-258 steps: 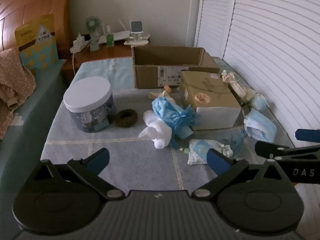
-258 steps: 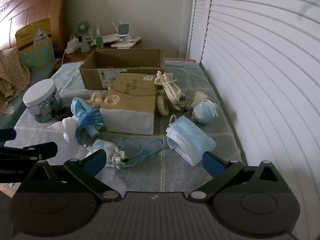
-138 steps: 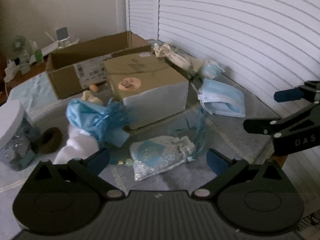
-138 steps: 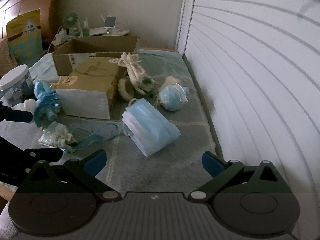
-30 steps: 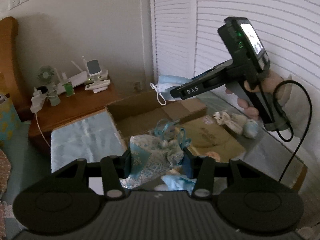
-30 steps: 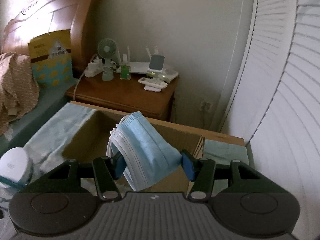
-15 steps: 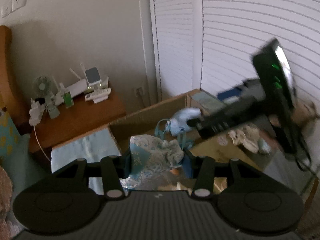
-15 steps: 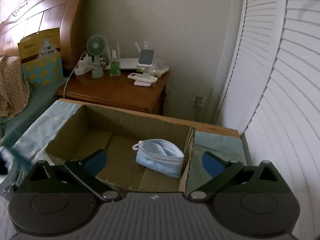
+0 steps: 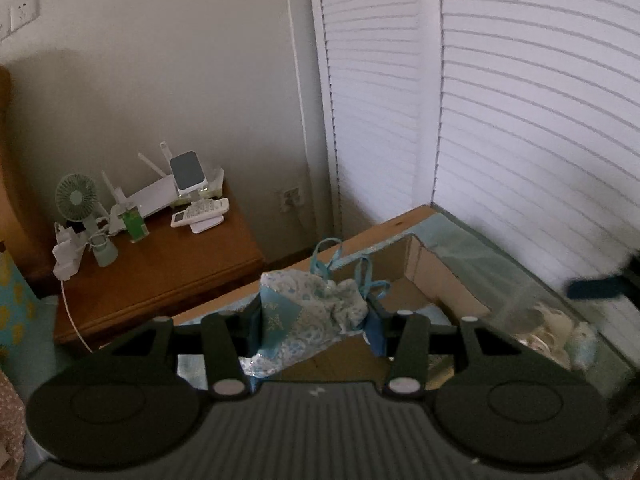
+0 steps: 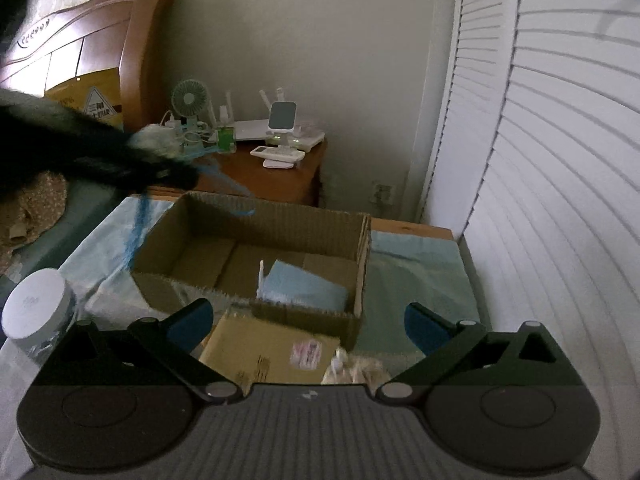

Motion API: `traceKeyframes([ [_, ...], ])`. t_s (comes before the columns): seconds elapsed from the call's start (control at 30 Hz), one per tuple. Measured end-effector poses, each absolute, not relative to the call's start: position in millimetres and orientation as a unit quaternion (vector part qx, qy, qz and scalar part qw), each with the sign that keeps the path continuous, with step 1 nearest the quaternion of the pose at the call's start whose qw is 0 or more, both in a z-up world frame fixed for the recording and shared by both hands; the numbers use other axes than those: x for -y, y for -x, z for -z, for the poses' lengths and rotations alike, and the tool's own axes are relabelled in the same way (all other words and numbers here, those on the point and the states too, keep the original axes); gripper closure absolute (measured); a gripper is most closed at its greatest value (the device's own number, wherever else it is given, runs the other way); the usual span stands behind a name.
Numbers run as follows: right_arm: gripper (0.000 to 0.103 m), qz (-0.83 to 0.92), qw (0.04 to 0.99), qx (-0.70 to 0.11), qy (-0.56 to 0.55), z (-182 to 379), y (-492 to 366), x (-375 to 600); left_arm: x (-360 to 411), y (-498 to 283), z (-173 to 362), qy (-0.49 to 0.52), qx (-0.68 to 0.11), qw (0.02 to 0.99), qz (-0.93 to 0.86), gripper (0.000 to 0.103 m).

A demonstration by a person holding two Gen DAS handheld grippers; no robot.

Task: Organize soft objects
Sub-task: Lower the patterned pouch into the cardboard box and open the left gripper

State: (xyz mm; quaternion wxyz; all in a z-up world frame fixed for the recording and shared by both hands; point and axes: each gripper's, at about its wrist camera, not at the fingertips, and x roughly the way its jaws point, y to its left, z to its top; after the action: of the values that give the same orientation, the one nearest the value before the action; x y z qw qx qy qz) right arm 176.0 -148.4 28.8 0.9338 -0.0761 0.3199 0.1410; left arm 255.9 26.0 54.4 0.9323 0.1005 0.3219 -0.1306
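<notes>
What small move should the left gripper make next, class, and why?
Probably carry on until over the open cardboard box, then let go. The left gripper holds the blue patterned pouch short of it, and the face mask already lies inside.

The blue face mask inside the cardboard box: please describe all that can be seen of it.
The blue face mask looks like a small stack of pale blue pleated fabric with a white edge or loop standing up at its left side. It lies on the floor of the open cardboard box, in the near right corner, close to the right wall. Nothing grips it; the right gripper is open, clear of it.
</notes>
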Motion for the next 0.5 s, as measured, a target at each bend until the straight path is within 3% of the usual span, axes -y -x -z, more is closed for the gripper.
traceKeyframes([
  [0.17, 0.0, -0.139, 0.935, -0.318, 0.071, -31.3, -153.3, 156.0, -24.7, -272.9, -47.8, -0.094, -0.326, 0.933, 0.124, 0.049],
  [0.27, 0.0, -0.132, 0.937, -0.318, 0.061, -31.4, -145.4, 163.1, -25.0, -277.7, -46.5, -0.089, -0.323, 0.935, 0.118, 0.023],
  [0.3, 0.0, -0.131, 0.937, -0.319, 0.059, -31.5, -142.3, 165.3, -25.3, -277.5, -47.0, -0.086, -0.32, 0.936, 0.116, 0.02],
  [0.5, 0.0, -0.124, 0.937, -0.321, 0.056, -32.0, -129.7, 174.4, -24.5, -267.0, -51.7, -0.081, -0.326, 0.935, 0.115, 0.013],
])
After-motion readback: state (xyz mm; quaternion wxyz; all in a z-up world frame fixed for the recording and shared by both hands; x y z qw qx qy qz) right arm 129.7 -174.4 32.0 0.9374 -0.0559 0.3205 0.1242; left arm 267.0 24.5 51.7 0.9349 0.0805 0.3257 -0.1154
